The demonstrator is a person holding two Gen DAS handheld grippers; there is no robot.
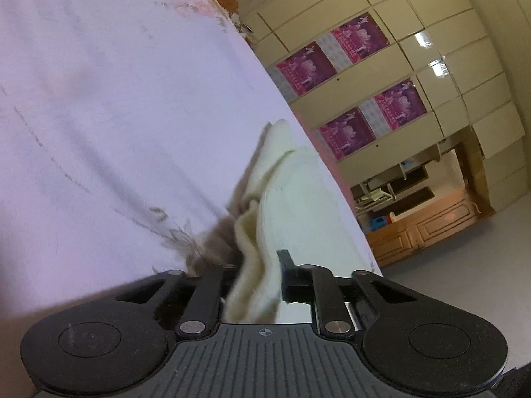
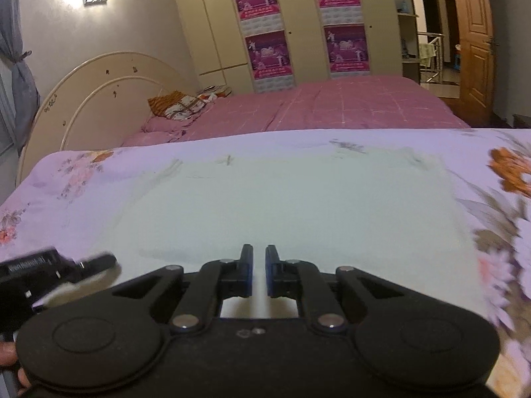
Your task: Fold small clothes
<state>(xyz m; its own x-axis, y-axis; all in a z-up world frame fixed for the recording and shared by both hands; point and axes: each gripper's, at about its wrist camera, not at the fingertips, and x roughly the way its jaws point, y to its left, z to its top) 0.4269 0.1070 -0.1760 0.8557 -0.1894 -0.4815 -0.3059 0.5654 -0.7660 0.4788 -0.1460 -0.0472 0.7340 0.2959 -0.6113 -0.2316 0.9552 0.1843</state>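
A small cream cloth [image 1: 278, 179] lies bunched on the lilac flowered sheet [image 1: 116, 116]. My left gripper [image 1: 257, 265] is shut on its near edge, and folds of the cloth hang between the fingers; the left finger is mostly hidden by fabric. In the right wrist view the same pale cloth [image 2: 282, 205] lies spread flat on the sheet [image 2: 66, 179]. My right gripper [image 2: 259, 258] hovers over its near edge with the jaws a narrow gap apart and nothing between them. The left gripper [image 2: 96, 263] shows at the lower left, on the cloth's corner.
A bed with a pink cover [image 2: 332, 106] and a cream headboard [image 2: 99, 83] stands behind the work surface. A wardrobe with purple posters [image 2: 268, 53] lines the back wall. A wooden door [image 2: 474, 43] is at the right.
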